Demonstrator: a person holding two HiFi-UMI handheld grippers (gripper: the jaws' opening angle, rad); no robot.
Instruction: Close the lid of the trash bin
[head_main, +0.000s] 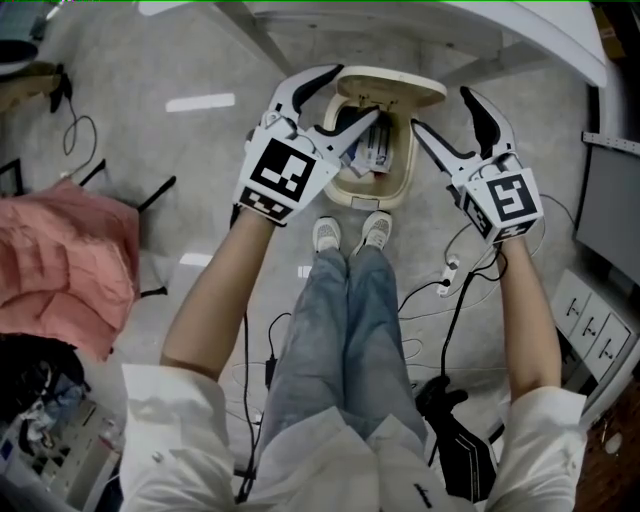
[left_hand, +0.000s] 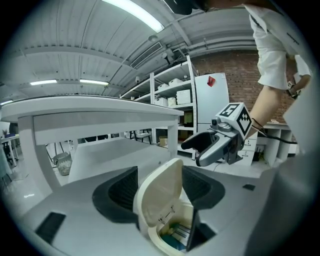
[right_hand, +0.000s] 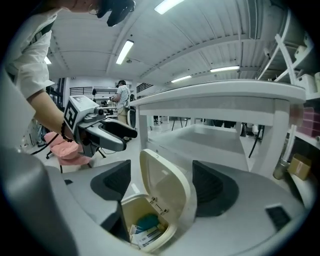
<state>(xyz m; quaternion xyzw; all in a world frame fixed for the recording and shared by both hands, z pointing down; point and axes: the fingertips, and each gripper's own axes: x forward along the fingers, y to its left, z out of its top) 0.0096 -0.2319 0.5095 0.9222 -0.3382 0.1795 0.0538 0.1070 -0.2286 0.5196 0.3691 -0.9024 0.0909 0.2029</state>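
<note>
A cream trash bin (head_main: 345, 188) stands on the floor just ahead of the person's shoes. Its lid (head_main: 392, 88) is up and upright, and trash shows inside. My left gripper (head_main: 352, 98) hovers over the bin's left side with its jaws wide apart. My right gripper (head_main: 440, 110) hangs just right of the bin, also open. In the left gripper view the lid (left_hand: 162, 192) shows in the gap between my pads, which do not touch it. The right gripper view shows the lid (right_hand: 167, 187) the same way, with paper and a teal item in the bin (right_hand: 145, 225).
A white table (head_main: 450, 20) overhangs the bin at the back. A pink cloth (head_main: 60, 270) lies at the left. Cables (head_main: 450, 275) and a black object (head_main: 460, 440) lie on the floor at the right. The shoes (head_main: 350, 232) stand close to the bin's front.
</note>
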